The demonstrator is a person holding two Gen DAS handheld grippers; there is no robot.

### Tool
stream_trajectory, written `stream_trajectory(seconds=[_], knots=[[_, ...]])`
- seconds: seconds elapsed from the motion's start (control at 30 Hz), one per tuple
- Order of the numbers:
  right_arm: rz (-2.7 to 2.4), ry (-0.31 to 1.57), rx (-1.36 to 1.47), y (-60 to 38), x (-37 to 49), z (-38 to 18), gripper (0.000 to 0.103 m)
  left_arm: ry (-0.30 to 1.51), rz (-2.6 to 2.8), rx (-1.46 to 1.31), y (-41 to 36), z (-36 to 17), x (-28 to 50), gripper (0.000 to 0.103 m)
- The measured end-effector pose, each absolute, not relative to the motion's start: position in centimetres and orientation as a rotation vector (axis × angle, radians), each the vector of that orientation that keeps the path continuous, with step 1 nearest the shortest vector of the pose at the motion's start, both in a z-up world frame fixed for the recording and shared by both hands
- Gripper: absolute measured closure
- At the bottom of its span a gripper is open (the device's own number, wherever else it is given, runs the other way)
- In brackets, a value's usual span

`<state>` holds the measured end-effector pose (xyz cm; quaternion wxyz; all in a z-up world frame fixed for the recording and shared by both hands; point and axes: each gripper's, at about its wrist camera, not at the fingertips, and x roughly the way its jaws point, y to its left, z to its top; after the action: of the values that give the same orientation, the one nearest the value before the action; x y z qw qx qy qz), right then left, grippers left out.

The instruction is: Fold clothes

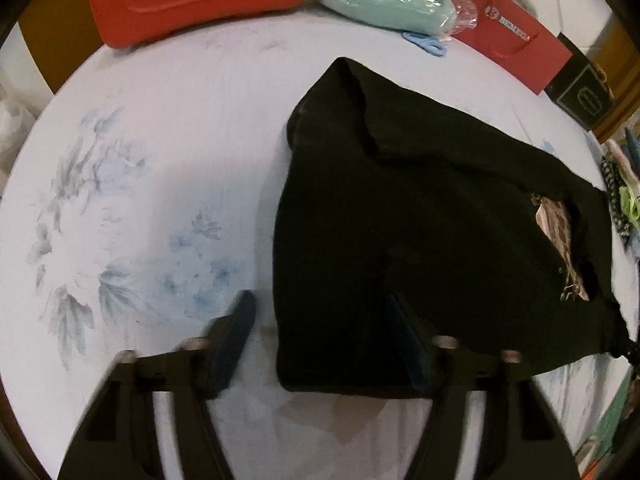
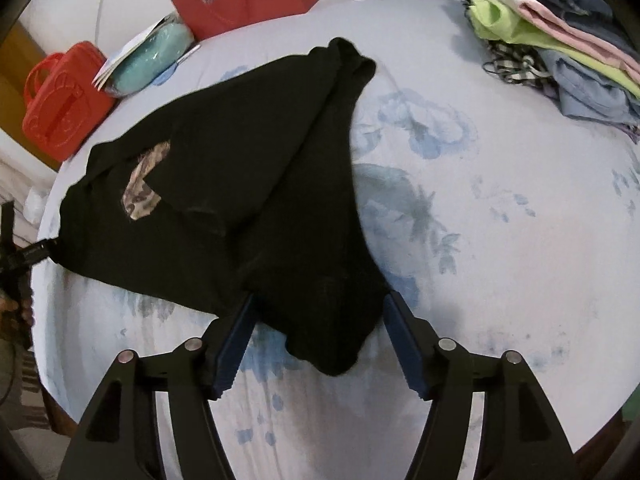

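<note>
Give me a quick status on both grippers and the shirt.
Left gripper open, right gripper open. Black shirt partly folded, rumpled on bedsheet. Nothing in the way.

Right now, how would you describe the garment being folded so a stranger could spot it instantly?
On the pale floral bedsheet, look to the middle, in front of the red paper bag. The black shirt lies there partly folded. Unlike the pastel clothes pile nearby, it is plain black with a camouflage patch.
</note>
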<state>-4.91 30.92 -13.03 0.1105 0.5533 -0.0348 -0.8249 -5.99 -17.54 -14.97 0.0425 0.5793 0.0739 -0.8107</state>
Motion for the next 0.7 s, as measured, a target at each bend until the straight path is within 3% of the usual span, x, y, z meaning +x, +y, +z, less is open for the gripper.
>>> stream_trajectory(seconds=[0.03,0.1,0.13,0.23,0.33,0.4,0.43,0.5,0.53,0.57,0.7], knots=[[-2.425,-0.089,1.622,30.7,-4.8,-13.0,0.052,0.224,-2.479,1.77,-17.5,-15.0,-6.0,0.095],[-2.427,-0.063,1.615,30.3,-4.7,-12.8,0.087,0.219,-2.478,1.767,-17.3,-15.0,-6.0,0.097],[-2.428,-0.05,1.612,30.1,-4.6,-12.8,0.089,0.23,-2.473,1.754,-17.6,-14.5,-5.7,0.097],[-2.429,-0.031,1.598,29.7,-4.3,-12.4,0.09,0.281,-2.473,1.718,-19.2,-12.5,-4.5,0.097],[-2.374,-0.102,1.68,31.5,-3.6,-12.3,0.09,0.214,-2.421,1.756,-19.9,-13.5,-4.1,0.097],[-2.337,-0.052,1.802,32.3,-3.5,-14.4,0.08,0.201,-2.379,1.809,-20.2,-15.0,-4.3,0.092],[-2.325,-0.069,1.828,32.8,-3.4,-14.9,0.069,0.201,-2.379,1.804,-20.4,-14.9,-4.2,0.089],[-2.355,-0.136,1.788,33.6,-3.0,-14.2,0.068,0.211,-2.408,1.771,-20.7,-14.1,-4.2,0.075],[-2.372,-0.158,1.759,33.9,-2.7,-13.7,0.068,0.223,-2.444,1.734,-21.0,-13.2,-4.2,0.053],[-2.39,-0.15,1.72,33.9,-2.7,-13.0,0.068,0.224,-2.473,1.694,-21.2,-12.3,-4.5,0.039],[-2.417,-0.107,1.674,33.6,-3.2,-12.1,0.068,0.202,-2.548,1.594,-21.6,-10.6,-6.9,0.039]])
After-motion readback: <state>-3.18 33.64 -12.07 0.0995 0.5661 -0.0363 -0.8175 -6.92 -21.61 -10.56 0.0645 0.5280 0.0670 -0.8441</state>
